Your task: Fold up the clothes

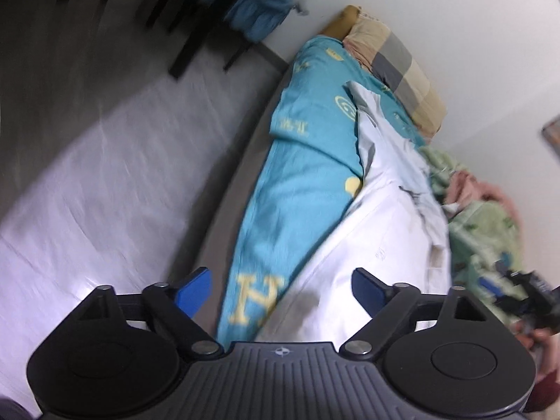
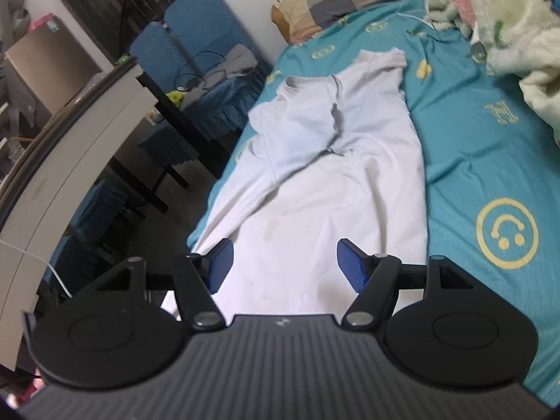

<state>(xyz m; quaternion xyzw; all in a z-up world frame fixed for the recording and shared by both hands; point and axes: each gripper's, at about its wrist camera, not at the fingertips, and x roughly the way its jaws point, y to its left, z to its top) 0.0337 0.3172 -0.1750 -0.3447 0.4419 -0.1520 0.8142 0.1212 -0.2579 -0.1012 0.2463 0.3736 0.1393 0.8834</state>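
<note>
The white T-shirt (image 2: 336, 175) lies lengthways on the bed's teal sheet (image 2: 472, 161), running from the bottom centre of the right wrist view up to its collar in the upper middle, with one side already turned over onto the body so a ridge of cloth crosses the chest. The right tool (image 2: 283, 266) hangs over the hem end with its blue pads spread and nothing between them; the left tool (image 1: 281, 292) is likewise spread and empty, seen at the bottom of a blurred left wrist view, above the shirt's edge where it meets the sheet. The main risk, as I judge it, is a pinch that takes the teal sheet along with the shirt, since the two fabrics lie flush and the sheet is loose enough to wrinkle. The left side of the shirt sits close to the bed's edge at the left of the right wrist view, so a careless tug could drag it towards the floor. A grab at only the top layer would undo the turned-over side, and the green fleece blanket (image 2: 518, 35) in the upper right could snag a wide swing.
</note>
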